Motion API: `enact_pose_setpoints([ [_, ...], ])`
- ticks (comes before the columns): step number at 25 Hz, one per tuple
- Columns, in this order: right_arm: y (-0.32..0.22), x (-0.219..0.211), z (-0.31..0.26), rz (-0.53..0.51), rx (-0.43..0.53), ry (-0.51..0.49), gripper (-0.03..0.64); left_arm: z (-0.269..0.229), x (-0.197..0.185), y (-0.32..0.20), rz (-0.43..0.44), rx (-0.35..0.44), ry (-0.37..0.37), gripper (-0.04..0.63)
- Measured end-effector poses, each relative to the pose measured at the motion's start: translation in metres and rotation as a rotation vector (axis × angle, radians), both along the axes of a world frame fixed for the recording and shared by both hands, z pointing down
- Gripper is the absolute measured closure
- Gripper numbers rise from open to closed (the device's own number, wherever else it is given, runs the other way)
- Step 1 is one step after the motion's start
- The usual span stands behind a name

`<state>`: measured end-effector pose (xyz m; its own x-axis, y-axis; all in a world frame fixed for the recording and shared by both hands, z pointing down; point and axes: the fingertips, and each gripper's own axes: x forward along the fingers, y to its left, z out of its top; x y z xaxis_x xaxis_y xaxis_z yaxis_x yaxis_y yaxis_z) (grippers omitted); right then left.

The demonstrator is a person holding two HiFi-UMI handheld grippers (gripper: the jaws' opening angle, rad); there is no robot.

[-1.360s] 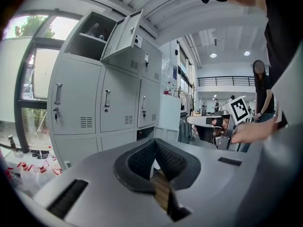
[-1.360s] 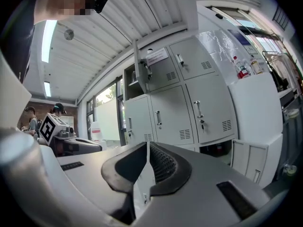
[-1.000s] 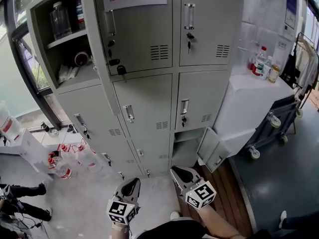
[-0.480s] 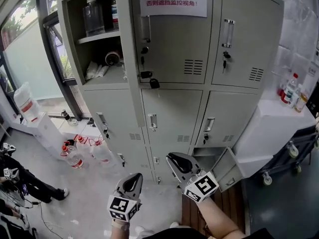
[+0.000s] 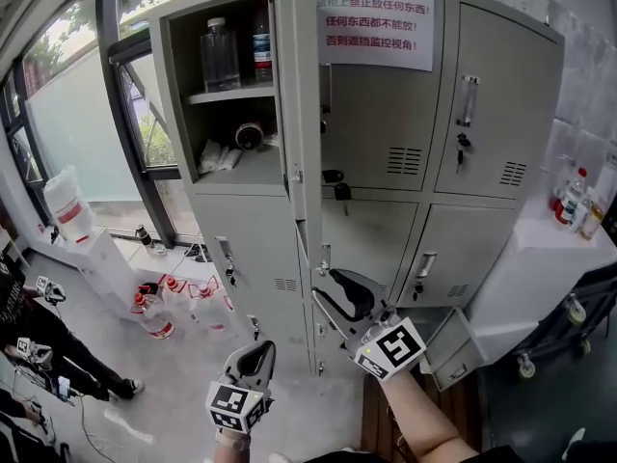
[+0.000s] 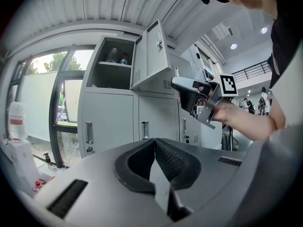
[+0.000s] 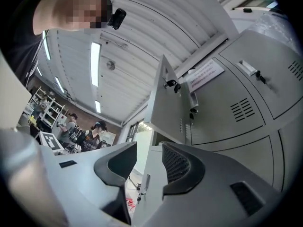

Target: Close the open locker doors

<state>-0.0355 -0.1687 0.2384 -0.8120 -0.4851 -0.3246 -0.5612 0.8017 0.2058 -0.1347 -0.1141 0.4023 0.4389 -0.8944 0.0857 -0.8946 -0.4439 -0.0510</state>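
Because two of its doors hang open, the grey locker bank (image 5: 482, 114) is not yet shut up as the task asks. The larger one, the upper door (image 5: 301, 123), swings out toward the camera and shows nearly edge-on, so the shelf behind it at about 10 o'clock, with its bottles (image 5: 231, 51), lies exposed. The smaller lower door (image 5: 451, 350) at the bank's foot, near 4 o'clock in the head view, tips outward beside the white cabinet (image 5: 540, 258). The right gripper (image 5: 345, 297) is raised in front of the bank, directly below the upper door's free edge, which sits at its 12 o'clock. That looks like a placing chosen to reach up and push the panel home. Its jaws are opening. In the right gripper view (image 7: 149, 150) they stand apart with only the distant locker fronts showing through the gap and nothing pressed between the pads, which suits a push with the tool's nose more than a pinch. The same view shows the upper door (image 7: 168, 108) overhead at about 1 o'clock, well apart from the tips. The left gripper (image 5: 253, 358) hangs low at the right one's 7 o'clock, out of the way. In its own view (image 6: 154, 148) the jaws meet at the tips and hold nothing, so it seems merely parked while the other hand works.
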Motion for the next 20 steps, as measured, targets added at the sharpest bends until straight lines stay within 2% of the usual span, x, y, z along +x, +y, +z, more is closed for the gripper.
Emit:
enact_pose_setpoints([
  [12,-0.005,-0.032,-0.039,0.037,0.067,-0.041,0.402,0.005,-0.038,0.007,0.002,-0.011,0.006,0.575],
  [17,0.0,-0.052,-0.041,0.045,0.087,-0.022,0.402,-0.003,-0.057,0.01,-0.027,-0.023,0.035,0.575],
  [20,0.002,-0.069,-0.042,0.053,0.099,-0.008,0.402,0.008,-0.075,0.015,-0.019,-0.026,0.026,0.575],
])
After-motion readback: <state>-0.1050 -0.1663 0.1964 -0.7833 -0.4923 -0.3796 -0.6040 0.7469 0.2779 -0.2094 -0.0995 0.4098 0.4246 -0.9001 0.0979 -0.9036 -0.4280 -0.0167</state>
